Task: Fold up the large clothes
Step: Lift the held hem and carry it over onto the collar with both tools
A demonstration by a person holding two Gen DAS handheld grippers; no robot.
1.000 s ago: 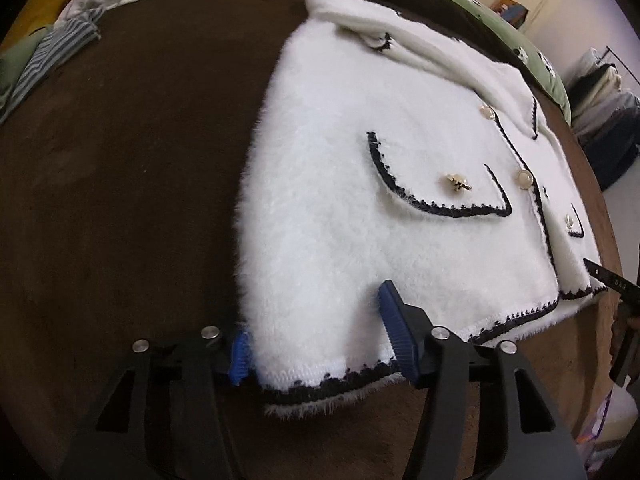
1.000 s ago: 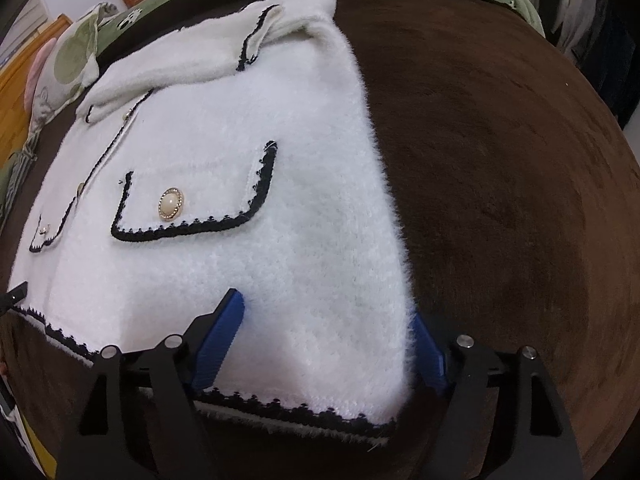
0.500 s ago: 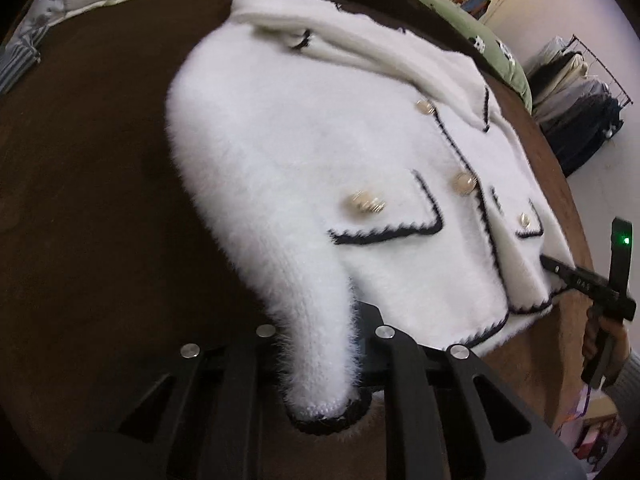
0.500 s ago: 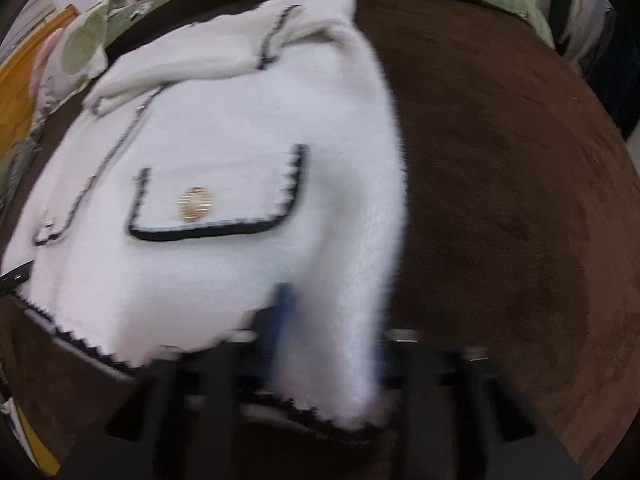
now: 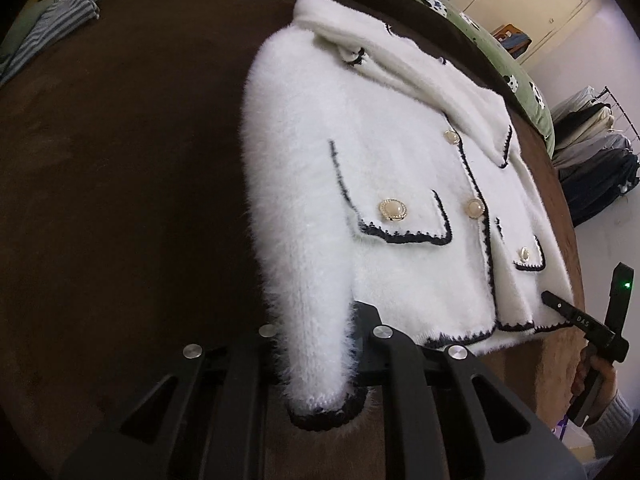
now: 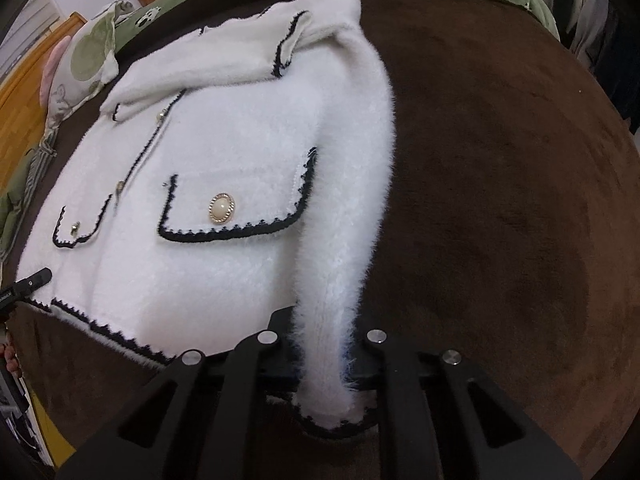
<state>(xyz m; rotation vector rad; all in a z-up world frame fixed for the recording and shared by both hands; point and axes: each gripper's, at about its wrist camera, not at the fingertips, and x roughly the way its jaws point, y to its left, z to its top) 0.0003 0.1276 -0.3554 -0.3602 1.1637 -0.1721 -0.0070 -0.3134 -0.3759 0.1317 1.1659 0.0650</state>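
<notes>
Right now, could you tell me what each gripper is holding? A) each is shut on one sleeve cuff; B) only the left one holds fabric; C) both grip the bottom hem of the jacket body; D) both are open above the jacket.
A: the left gripper is shut on the left sleeve cuff and the right gripper on the right sleeve cuff of the white jacket.

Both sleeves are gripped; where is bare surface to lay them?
Bare brown surface lies left of the fluffy white black-trimmed jacket, up to the striped cloth; more lies right of it. The middle is all jacket.
</notes>
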